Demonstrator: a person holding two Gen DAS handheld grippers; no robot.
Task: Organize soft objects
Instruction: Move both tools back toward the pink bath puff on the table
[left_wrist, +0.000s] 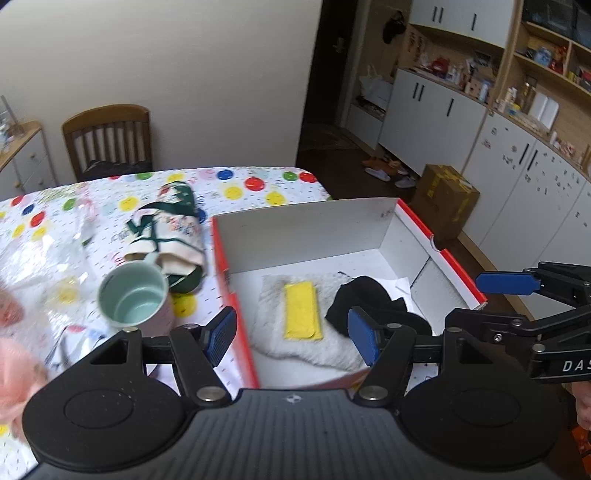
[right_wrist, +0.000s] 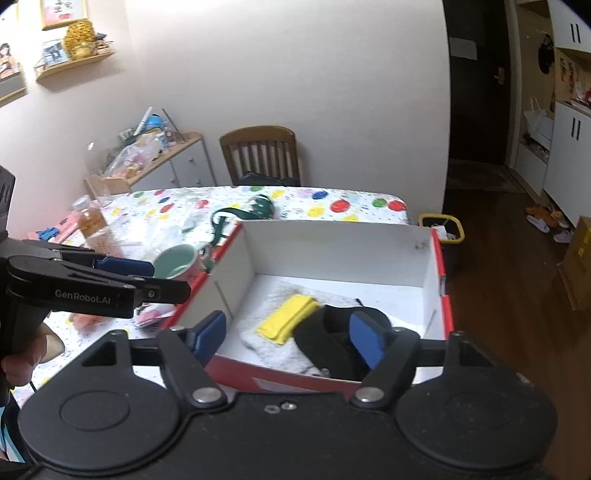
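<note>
A red cardboard box (left_wrist: 236, 288) with a white inside stands on the table. In it lie a grey fluffy cloth (left_wrist: 273, 336), a yellow folded cloth (left_wrist: 301, 310) on top of it, and a black soft item (left_wrist: 364, 299). The box (right_wrist: 439, 273) and the same yellow cloth (right_wrist: 288, 319) and black item (right_wrist: 325, 339) show in the right wrist view. My left gripper (left_wrist: 291, 336) is open and empty above the box's near edge. My right gripper (right_wrist: 286, 338) is open and empty over the box's near side. A rolled cream bag with green straps (left_wrist: 170, 236) lies left of the box.
A green-lined mug (left_wrist: 135, 299) stands left of the box, with clear plastic wrap (left_wrist: 55, 258) and a pink item (left_wrist: 14, 373) further left. A wooden chair (right_wrist: 260, 155) stands behind the table. A yellow bin (right_wrist: 441, 227) sits on the floor past the table's right edge.
</note>
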